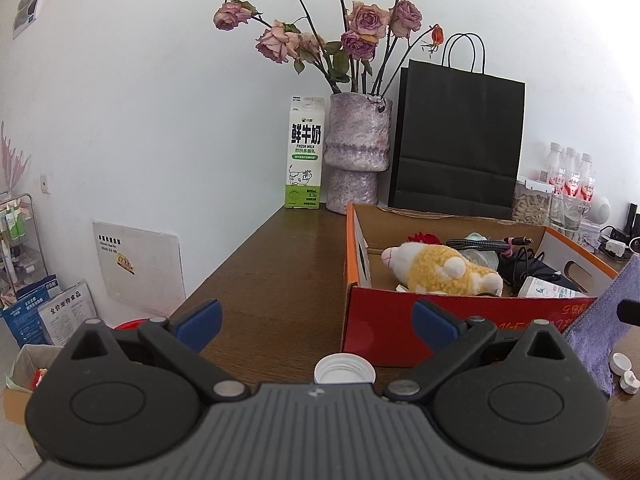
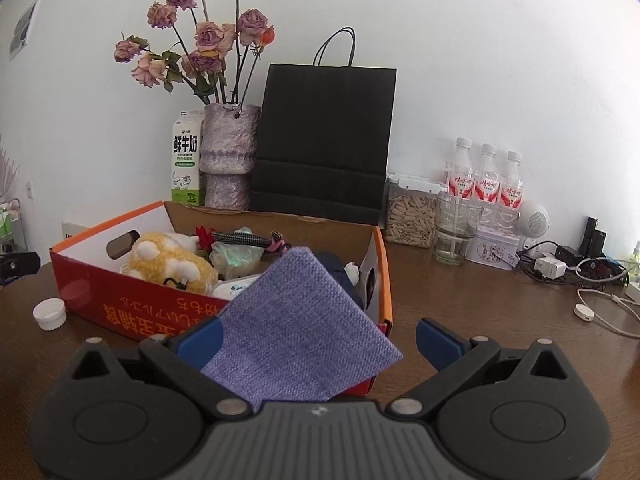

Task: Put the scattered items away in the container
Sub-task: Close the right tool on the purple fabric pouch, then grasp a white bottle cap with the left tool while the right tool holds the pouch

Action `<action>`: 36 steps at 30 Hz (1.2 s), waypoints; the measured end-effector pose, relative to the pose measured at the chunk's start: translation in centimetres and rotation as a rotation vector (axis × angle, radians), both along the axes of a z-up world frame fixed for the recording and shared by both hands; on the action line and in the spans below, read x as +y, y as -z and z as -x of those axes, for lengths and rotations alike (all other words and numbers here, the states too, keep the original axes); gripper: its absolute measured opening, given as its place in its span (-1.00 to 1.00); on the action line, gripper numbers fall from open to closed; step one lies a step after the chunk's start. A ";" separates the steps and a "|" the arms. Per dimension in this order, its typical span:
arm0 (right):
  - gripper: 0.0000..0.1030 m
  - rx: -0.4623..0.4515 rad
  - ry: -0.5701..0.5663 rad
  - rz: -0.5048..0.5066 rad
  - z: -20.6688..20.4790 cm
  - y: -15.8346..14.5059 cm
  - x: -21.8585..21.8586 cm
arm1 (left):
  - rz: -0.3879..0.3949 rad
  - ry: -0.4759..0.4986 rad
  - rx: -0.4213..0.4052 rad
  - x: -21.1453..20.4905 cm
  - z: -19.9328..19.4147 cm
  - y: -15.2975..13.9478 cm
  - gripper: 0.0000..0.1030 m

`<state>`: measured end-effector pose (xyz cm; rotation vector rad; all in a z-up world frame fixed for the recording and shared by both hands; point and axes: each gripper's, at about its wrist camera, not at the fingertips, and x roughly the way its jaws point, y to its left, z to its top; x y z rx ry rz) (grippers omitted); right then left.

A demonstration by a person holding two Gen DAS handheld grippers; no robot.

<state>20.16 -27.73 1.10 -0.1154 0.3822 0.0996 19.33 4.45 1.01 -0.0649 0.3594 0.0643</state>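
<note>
Purple cloth (image 2: 296, 324), soft and limp, leans on the box (image 2: 120, 296) front; both the right gripper (image 2: 318, 344) and left gripper (image 1: 316, 320) gape, nothing held; pinching its lower edge is advised

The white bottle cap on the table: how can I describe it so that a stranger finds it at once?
Find the red cardboard box with orange rims on the brown table. The white bottle cap lies on the table just outside the box's front corner, open side up. It is larger than the other white caps and lies alone.
</note>
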 end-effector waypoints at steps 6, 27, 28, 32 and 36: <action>0.51 0.030 -0.061 0.042 -1.7 0.5 0.7 | -0.010 0.011 0.001 -0.3 0.0 0.1 1.00; -0.96 0.000 -0.103 0.007 3.3 0.8 -0.4 | -0.053 0.007 0.070 -0.2 -0.4 0.9 1.00; -0.96 -0.001 -0.105 0.008 3.4 0.9 -0.4 | -0.055 0.008 0.076 -0.1 -0.4 1.0 1.00; -0.96 0.009 -0.102 0.006 3.2 1.0 -0.4 | -0.056 0.014 0.115 0.1 -0.8 1.4 1.00; -0.96 0.024 -0.088 -0.002 2.9 1.2 -0.5 | -0.056 0.049 0.167 -0.1 -1.7 1.9 1.00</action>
